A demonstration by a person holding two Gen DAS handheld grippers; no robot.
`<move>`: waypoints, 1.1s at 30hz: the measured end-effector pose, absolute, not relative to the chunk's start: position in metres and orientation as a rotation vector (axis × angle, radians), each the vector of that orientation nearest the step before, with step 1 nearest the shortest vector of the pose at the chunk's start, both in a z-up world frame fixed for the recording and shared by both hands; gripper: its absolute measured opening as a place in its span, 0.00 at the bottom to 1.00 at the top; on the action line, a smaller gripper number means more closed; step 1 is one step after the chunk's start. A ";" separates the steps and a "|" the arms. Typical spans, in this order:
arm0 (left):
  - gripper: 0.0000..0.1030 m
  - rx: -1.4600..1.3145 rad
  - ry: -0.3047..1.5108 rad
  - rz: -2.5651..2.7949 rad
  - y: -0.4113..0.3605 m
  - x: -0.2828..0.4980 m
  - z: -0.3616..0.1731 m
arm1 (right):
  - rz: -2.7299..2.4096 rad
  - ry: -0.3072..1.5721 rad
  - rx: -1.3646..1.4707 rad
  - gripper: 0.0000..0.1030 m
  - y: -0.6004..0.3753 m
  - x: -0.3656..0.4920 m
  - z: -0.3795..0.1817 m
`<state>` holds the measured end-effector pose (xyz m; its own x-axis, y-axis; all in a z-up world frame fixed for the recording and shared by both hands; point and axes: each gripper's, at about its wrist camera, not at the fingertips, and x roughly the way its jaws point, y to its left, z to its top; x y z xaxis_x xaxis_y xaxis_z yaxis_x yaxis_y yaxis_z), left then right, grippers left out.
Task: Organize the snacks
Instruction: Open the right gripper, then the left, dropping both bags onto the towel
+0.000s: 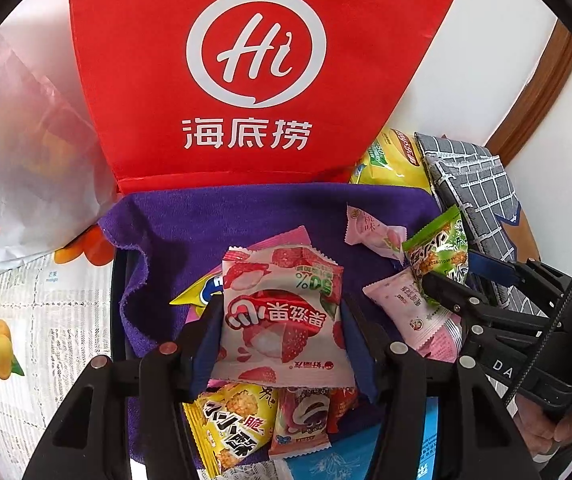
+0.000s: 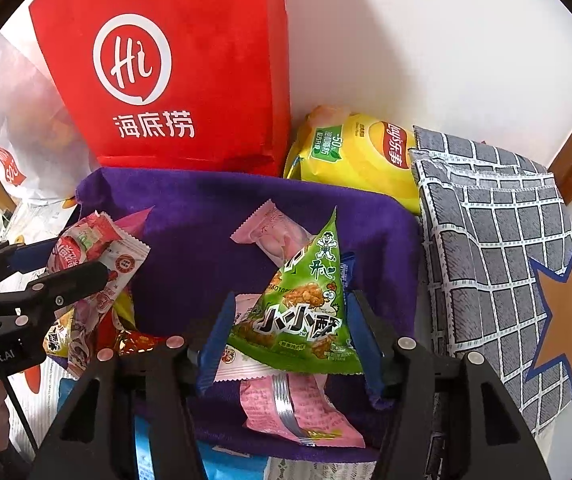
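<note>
My left gripper (image 1: 277, 320) is shut on a white and red lychee-strawberry packet (image 1: 281, 300), its blue pads against both side edges, above a purple cloth (image 1: 189, 216) strewn with snacks. In the right wrist view that packet (image 2: 85, 248) shows at the left in the left gripper (image 2: 61, 264). My right gripper (image 2: 290, 332) has a green triangular packet (image 2: 306, 304) standing tip-up between its pads, with the lower corners touching both. It hangs over a pink packet (image 2: 302, 408). Seen from the left wrist, the right gripper (image 1: 462, 280) and green packet (image 1: 438, 256) are at the right.
A red paper bag (image 2: 165, 80) stands behind the cloth against the white wall. A yellow crisp bag (image 2: 358, 156) and a grey checked fabric box (image 2: 494, 240) are at the right, a white plastic bag (image 1: 25, 152) at the left. Several loose packets (image 1: 233, 428) lie under the left gripper.
</note>
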<state>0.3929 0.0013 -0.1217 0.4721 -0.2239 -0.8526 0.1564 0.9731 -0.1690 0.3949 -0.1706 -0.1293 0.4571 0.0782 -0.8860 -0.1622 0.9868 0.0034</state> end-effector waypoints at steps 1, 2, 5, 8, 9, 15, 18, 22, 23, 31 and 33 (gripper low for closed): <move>0.54 -0.071 1.054 -0.234 0.002 0.393 -0.121 | 0.149 1.087 -0.087 0.56 -0.170 0.395 -0.129; 0.54 -0.071 1.053 -0.234 0.002 0.393 -0.122 | 0.149 1.087 -0.089 0.56 -0.170 0.395 -0.130; 0.54 -0.076 1.065 -0.234 0.002 0.394 -0.125 | 0.151 1.091 -0.090 0.57 -0.170 0.395 -0.131; 0.54 -0.086 1.075 -0.237 0.003 0.395 -0.127 | 0.152 1.098 -0.091 0.58 -0.169 0.396 -0.132; 0.54 -0.085 1.075 -0.237 0.003 0.395 -0.127 | 0.152 1.100 -0.090 0.59 -0.170 0.396 -0.133; 0.54 -0.088 1.077 -0.237 0.003 0.396 -0.128 | 0.153 1.100 -0.098 0.64 -0.170 0.396 -0.133; 0.54 -0.082 1.080 -0.237 0.001 0.396 -0.129 | 0.161 1.102 -0.099 0.64 -0.169 0.395 -0.132; 0.55 -0.084 1.089 -0.236 0.001 0.397 -0.130 | 0.174 1.107 -0.118 0.64 -0.164 0.394 -0.133; 0.56 -0.084 1.090 -0.237 0.001 0.397 -0.130 | 0.175 1.104 -0.120 0.64 -0.164 0.394 -0.133; 0.61 -0.087 1.104 -0.231 0.001 0.398 -0.133 | 0.160 1.100 -0.114 0.67 -0.167 0.393 -0.131; 0.62 -0.077 1.107 -0.228 -0.001 0.398 -0.133 | 0.164 1.097 -0.115 0.67 -0.167 0.393 -0.130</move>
